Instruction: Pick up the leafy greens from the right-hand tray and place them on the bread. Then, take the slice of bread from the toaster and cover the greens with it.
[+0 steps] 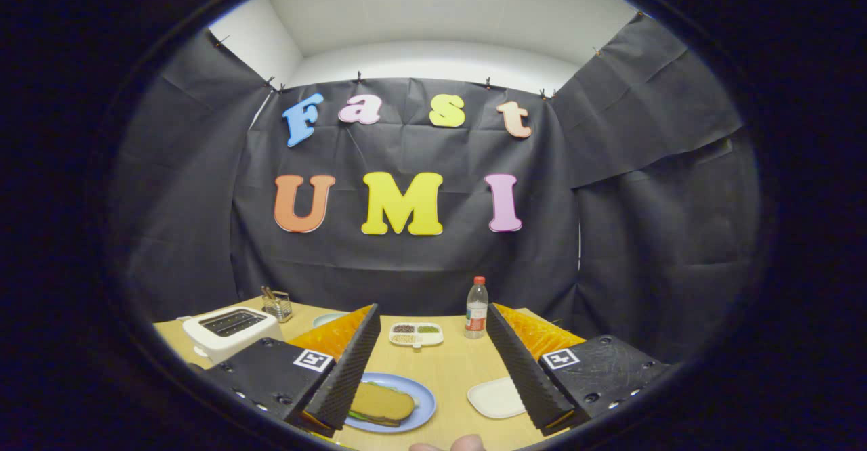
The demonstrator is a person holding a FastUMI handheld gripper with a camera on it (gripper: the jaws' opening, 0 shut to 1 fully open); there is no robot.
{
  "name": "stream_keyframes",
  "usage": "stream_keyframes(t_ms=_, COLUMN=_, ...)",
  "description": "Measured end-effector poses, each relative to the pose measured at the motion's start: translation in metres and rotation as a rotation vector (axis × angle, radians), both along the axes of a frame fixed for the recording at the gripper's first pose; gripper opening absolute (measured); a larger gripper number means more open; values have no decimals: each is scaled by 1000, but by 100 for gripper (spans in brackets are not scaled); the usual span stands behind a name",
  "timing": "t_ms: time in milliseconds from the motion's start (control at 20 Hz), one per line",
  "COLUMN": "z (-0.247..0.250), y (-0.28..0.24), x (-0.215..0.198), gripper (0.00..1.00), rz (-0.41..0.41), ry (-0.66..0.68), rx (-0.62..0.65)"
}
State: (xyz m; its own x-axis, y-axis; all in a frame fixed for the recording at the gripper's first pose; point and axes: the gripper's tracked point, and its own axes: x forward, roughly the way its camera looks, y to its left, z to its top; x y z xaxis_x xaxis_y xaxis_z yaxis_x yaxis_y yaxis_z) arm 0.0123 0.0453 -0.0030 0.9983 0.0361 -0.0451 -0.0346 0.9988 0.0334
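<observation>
On a blue plate just ahead of my left finger lies a slice of bread with green leaves showing under its near edge. A white toaster stands to the left beyond the fingers; its slots look dark. Beside my right finger sits a white tray with nothing on it. My gripper is open, raised above the table, with nothing between its fingers.
At the back of the wooden table sit a small divided dish with seeds, a clear bottle with a red cap and a wire holder. A fingertip of a person shows below the fingers.
</observation>
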Motion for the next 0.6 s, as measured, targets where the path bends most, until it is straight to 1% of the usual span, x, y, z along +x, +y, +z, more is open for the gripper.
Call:
stream_keyframes(t_ms=150, z=8, y=9, x=-6, gripper=96, rz=11, ry=-32, rx=21)
stream_keyframes(t_ms=400, z=8, y=19, x=-8, gripper=96, rz=37, ry=-35, rx=36)
stream_keyframes(t_ms=600, z=6, y=19, x=-8, gripper=96, rz=34, ry=-35, rx=40)
